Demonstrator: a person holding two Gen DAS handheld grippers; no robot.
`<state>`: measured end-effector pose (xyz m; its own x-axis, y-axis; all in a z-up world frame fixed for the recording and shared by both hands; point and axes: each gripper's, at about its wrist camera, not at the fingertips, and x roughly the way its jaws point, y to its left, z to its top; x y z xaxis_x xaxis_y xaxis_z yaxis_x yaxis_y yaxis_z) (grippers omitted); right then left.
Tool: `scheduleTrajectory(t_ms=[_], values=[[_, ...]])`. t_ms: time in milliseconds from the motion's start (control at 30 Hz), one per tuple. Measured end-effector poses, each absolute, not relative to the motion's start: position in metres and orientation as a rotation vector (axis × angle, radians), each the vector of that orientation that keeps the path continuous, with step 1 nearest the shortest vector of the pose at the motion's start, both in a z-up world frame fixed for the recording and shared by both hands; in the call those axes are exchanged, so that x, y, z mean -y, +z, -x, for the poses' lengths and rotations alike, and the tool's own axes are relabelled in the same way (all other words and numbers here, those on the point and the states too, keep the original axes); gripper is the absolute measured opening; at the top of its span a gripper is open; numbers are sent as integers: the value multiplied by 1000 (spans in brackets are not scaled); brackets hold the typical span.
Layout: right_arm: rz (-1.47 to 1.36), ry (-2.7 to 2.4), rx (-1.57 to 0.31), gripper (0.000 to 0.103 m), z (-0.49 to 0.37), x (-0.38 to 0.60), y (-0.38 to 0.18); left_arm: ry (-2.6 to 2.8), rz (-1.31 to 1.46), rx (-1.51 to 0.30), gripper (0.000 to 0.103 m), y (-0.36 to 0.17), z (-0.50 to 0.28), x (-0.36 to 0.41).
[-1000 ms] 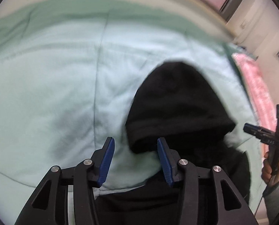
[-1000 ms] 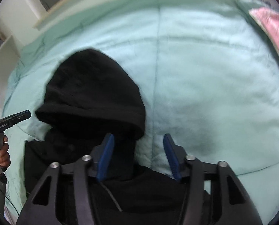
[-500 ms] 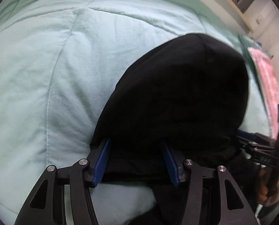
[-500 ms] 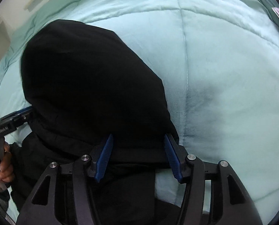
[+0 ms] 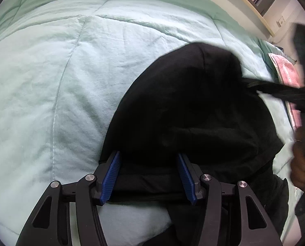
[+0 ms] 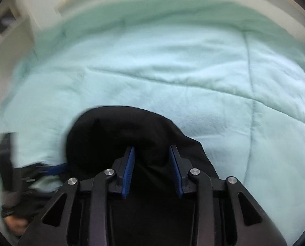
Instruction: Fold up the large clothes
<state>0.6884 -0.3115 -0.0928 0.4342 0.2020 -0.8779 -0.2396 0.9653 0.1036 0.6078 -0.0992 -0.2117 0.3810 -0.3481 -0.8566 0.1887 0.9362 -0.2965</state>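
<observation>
Black hoodie (image 5: 189, 110) on mint quilt (image 5: 49, 82)

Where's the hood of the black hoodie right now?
The hood lies on the mint comforter, centre-right in the left wrist view, between the fingers of the left gripper.

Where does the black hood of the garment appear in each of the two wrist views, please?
Left wrist view: the black hood fills centre-right, just beyond the blue pads.
Right wrist view: the black hood sits lower centre-left, bunched between the blue pads.
Shared landmark: the mint-green quilted comforter beneath it.
</observation>
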Motion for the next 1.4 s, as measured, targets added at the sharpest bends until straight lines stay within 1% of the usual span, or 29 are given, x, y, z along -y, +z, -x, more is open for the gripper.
scheduleTrajectory(t_ms=[67,133,233,267,300,433,467,533,567,600,667,733,800,900,967,1000,1033,1067,1100,1167,1300,1400], values=[[26,249,-1169,37,-704,319,-129,-352,163,-1135,57,-215,-608,98],[-17,250,-1187,37,-705,326,-143,-355,151,-1139,57,-216,-612,99],[-58,264,-1177,37,-693,337,-128,-362,136,-1149,58,-211,-611,96],[-68,279,-1161,38,-684,342,-115,-368,141,-1153,58,-206,-612,99],[-70,295,-1136,41,-673,348,-101,-376,146,-1154,58,-200,-616,101],[-41,301,-1077,42,-627,371,-64,-461,214,-1110,58,-167,-600,91],[-53,303,-1080,43,-615,379,-63,-480,232,-1105,58,-163,-597,90],[-72,286,-1108,48,-602,373,-74,-499,246,-1113,59,-165,-595,89],[-67,269,-1125,49,-593,381,-78,-475,231,-1133,59,-173,-597,92],[-68,240,-1164,49,-589,388,-96,-449,226,-1157,59,-182,-597,99],[-99,218,-1227,49,-585,394,-123,-450,259,-1225,58,-212,-608,101],[-141,222,-1245,48,-585,399,-140,-463,312,-1251,58,-225,-616,98],[-136,218,-1244,49,-588,399,-133,-479,291,-1258,59,-216,-616,100],[-98,256,-1190,50,-585,399,-105,-536,233,-1182,59,-183,-613,98],[-91,288,-1139,56,-587,402,-83,-579,232,-1126,59,-163,-617,90],[-83,295,-1114,66,-591,404,-73,-593,229,-1092,59,-151,-624,88],[-80,303,-1096,74,-595,406,-66,-599,220,-1066,64,-141,-634,87],[-77,315,-1083,75,-603,406,-60,-597,214,-1056,78,-137,-640,88],[-73,321,-1080,76,-613,406,-60,-582,202,-1052,87,-134,-655,89],[-67,335,-1087,76,-636,407,-63,-563,196,-1066,87,-142,-680,86],[-136,407,-1146,76,-677,416,-84,-636,271,-1221,86,-179,-733,89],[-145,433,-1189,76,-697,413,-103,-688,319,-1305,86,-209,-739,102]])
